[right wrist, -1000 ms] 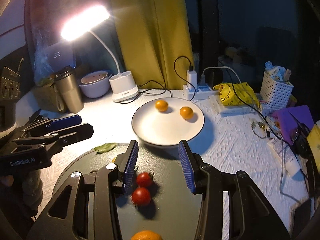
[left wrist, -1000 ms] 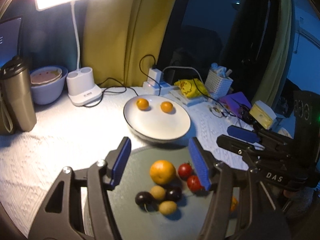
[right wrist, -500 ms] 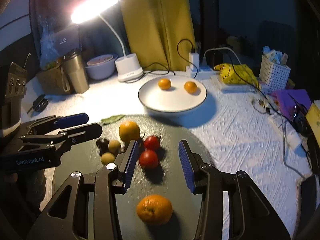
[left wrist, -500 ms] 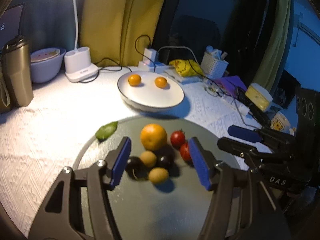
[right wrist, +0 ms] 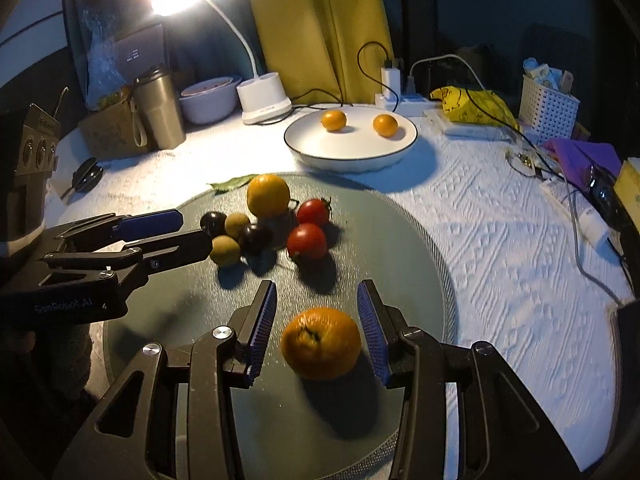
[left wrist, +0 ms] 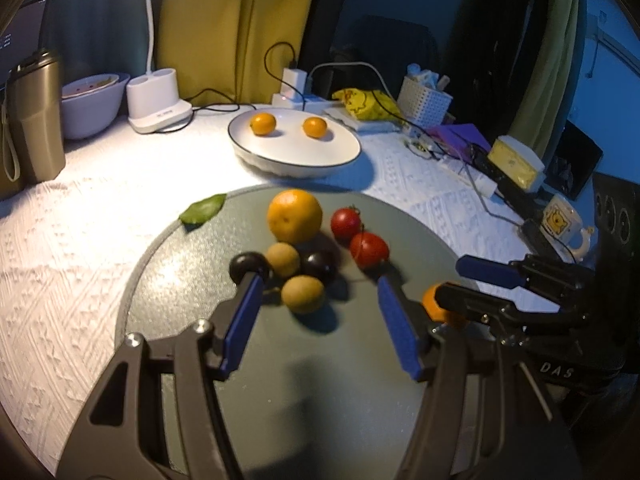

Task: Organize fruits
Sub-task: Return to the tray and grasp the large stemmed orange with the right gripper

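Observation:
A round grey mat (left wrist: 192, 280) (right wrist: 400, 240) holds a big orange (left wrist: 294, 215) (right wrist: 268, 195), two red tomatoes (left wrist: 369, 249) (right wrist: 306, 241), two dark plums (left wrist: 319, 266) and two small tan fruits (left wrist: 302, 294). A second orange (right wrist: 321, 343) lies on the mat between the open fingers of my right gripper (right wrist: 317, 322); the pads are apart from it. My left gripper (left wrist: 318, 308) is open above the mat, just short of the fruit pile. A white plate (left wrist: 296, 158) (right wrist: 348, 156) behind holds two small oranges (left wrist: 263, 124) (right wrist: 333, 120).
A green leaf (left wrist: 203, 209) lies at the mat's far left edge. A lamp base (left wrist: 158, 100), bowl (left wrist: 90, 100) and steel tumbler (left wrist: 34, 120) stand at the back left. Cables, a power strip (right wrist: 400, 98), a white basket (right wrist: 548, 108), a yellow bag and clutter lie at the right.
Both grippers have drawn back toward me over the mat. The near orange now sits between my right gripper's fingers. The fruit pile lies further ahead of my left gripper.

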The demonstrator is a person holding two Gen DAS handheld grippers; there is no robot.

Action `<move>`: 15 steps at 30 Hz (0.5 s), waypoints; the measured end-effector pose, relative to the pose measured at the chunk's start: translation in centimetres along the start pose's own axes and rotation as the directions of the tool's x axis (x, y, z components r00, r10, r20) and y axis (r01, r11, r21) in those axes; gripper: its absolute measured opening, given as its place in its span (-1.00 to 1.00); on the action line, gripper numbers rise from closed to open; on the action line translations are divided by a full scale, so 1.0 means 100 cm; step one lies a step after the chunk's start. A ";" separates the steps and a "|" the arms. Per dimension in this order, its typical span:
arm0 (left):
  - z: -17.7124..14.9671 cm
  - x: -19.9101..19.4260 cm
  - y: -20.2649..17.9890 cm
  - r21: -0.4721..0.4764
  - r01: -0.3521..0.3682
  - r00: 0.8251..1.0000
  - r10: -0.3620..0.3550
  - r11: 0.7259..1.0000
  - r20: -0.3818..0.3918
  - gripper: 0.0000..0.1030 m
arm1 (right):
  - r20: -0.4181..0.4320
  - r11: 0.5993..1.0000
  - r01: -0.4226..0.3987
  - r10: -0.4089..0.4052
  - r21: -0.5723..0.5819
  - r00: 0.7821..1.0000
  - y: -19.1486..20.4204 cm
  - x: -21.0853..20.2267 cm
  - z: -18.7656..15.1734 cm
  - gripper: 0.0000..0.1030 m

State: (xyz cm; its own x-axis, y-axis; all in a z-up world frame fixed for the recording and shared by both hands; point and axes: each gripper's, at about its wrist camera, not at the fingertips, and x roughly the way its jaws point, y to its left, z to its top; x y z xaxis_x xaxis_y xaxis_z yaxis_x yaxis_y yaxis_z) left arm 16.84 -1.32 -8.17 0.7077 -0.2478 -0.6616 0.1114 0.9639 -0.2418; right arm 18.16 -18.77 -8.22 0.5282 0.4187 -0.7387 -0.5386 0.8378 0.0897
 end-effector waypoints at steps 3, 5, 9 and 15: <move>-0.002 0.001 -0.001 0.009 0.004 1.000 -0.004 1.000 -0.002 0.20 | -0.012 1.000 0.000 0.000 0.004 1.000 -0.002 0.003 -0.005 -0.14; -0.003 0.003 -0.001 0.017 0.005 1.000 -0.005 1.000 -0.002 0.20 | -0.016 1.000 0.002 -0.002 0.007 1.000 -0.003 0.005 -0.008 -0.13; -0.003 0.008 -0.002 0.029 -0.012 1.000 0.012 0.999 -0.013 0.20 | -0.024 1.000 -0.007 0.008 0.018 1.000 -0.004 0.009 -0.010 -0.12; -0.002 0.018 -0.007 0.084 -0.046 0.999 0.048 0.995 -0.019 0.20 | -0.033 0.999 -0.022 0.023 0.024 0.999 -0.006 0.012 -0.012 -0.09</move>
State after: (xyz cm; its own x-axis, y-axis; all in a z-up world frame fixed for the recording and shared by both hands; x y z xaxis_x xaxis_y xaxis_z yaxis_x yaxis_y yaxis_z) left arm 17.92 -2.50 -9.33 0.6986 -0.2032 -0.6860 0.1369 0.9791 -0.1505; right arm 18.34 -19.19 -10.00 0.4940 0.4258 -0.7581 -0.5340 0.8366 0.1220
